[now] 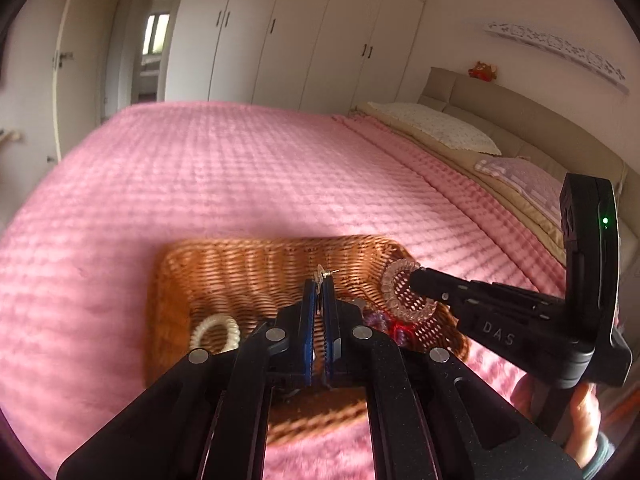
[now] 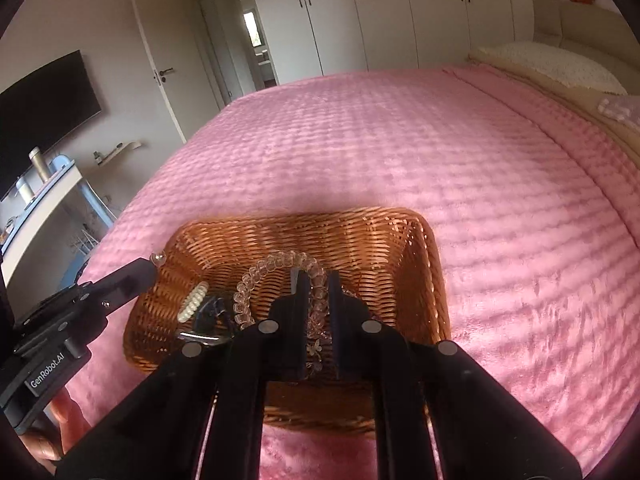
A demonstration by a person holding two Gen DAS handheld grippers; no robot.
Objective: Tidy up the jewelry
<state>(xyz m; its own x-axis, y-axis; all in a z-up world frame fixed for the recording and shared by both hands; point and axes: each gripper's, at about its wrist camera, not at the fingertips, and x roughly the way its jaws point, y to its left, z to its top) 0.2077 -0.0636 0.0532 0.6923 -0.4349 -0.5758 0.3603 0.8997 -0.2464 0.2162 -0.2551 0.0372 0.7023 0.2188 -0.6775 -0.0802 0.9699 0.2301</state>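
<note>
Left wrist view: left gripper (image 1: 321, 280) pinches a small earring (image 1: 322, 273) over the wicker basket (image 1: 224, 264); right gripper (image 1: 414, 276) reaches in level, clamped on a clear spiral hair tie (image 1: 394, 294). Right wrist view: that tie (image 2: 276, 266) is pinched between the fingertips above the basket (image 2: 432, 272), the left gripper (image 2: 152, 266) holding the earring (image 2: 158, 258) at its rim.

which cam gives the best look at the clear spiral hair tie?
Right wrist: the clear spiral hair tie loops wide over the wicker basket, pinched by the right gripper. Left wrist shows it smaller, partly hidden by that gripper's tip.
</note>
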